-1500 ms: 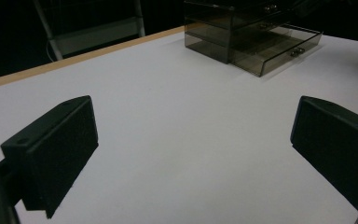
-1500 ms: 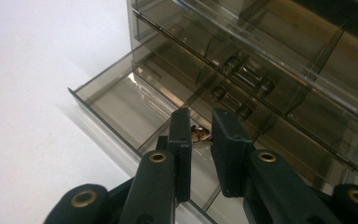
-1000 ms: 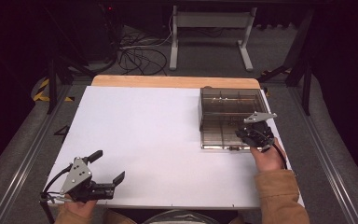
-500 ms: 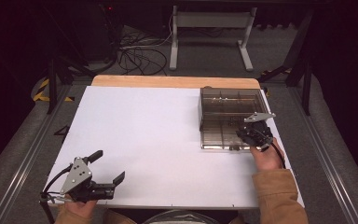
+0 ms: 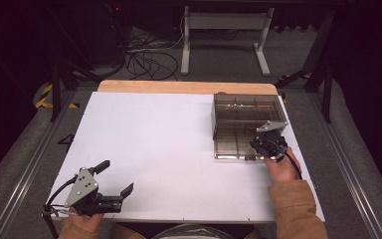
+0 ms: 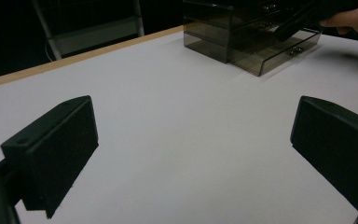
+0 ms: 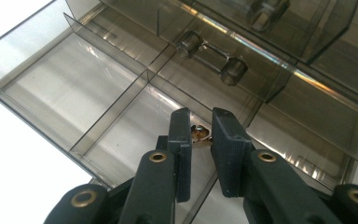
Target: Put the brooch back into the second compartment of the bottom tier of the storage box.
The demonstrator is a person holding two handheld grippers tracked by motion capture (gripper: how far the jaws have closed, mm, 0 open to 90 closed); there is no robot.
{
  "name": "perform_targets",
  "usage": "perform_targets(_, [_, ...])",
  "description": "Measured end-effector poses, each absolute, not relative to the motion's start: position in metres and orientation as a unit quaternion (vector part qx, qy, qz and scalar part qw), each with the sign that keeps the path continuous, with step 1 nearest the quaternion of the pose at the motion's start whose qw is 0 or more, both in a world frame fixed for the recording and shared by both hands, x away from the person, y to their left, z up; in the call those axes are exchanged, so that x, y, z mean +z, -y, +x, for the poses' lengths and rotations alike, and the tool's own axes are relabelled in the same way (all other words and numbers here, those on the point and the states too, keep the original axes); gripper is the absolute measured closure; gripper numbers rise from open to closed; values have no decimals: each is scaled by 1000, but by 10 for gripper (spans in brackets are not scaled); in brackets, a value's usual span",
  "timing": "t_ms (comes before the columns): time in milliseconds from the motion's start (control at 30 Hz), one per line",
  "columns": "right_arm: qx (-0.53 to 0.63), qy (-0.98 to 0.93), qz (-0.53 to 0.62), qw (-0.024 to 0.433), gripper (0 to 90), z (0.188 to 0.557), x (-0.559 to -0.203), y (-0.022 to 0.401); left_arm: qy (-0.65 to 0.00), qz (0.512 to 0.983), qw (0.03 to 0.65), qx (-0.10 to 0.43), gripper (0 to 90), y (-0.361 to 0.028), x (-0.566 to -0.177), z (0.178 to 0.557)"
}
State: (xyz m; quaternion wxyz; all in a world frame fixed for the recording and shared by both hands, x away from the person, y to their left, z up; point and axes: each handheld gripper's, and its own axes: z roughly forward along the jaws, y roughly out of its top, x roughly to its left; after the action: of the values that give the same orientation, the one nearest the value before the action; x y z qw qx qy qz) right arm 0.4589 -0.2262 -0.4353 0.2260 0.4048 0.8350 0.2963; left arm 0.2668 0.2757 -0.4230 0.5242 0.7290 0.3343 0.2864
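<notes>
A: What sits at the lower left of the high view?

B: The left gripper (image 5: 113,179), held by a hand at the bottom edge. Its jaws stand spread wide over the white table (image 5: 169,144), with nothing between them. In the left gripper view the two black pads rise at the lower left and lower right, with bare table in the gap.

A: And farther right?

B: A smoky clear drawer box (image 5: 243,117) stands in the right half of the high view, near the table's far edge. Its bottom drawer (image 5: 234,144) is pulled out toward the person and is split into compartments.

A: Where is the right gripper?

B: The right gripper (image 5: 267,146) is at the drawer's near right corner, pointing down into it, with the hand (image 5: 282,169) just below it in the frame.

A: What do its jaws do?

B: In the right gripper view they are nearly together at the centre, pinching a small brownish, shiny object (image 7: 199,134) inside a drawer compartment. What the object is cannot be told. A drawer handle (image 7: 212,58) shows above it, in the upper middle of that view.
</notes>
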Motion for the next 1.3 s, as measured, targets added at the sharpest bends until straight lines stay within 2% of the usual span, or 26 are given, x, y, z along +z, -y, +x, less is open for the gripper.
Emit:
perform_targets(600, [290,-837,406,224,779,460,-438,225,-334,729,524,286,16,-275,-423,267])
perform_targets(700, [292,-834,408,231,703,460,-438,225,-335,729,524,285,16,-275,-423,267])
perform_targets(1000, [303,-831,399,243,592,454,-431,224,-333,730,523,287,15,-276,-423,268])
perform_targets(1133, [342,-824,393,224,520,447,-420,228,-332,730,523,288,16,-276,-423,268])
perform_targets(1300, [373,-816,378,228,466,437,-407,231,-333,730,523,287,16,-276,-423,268])
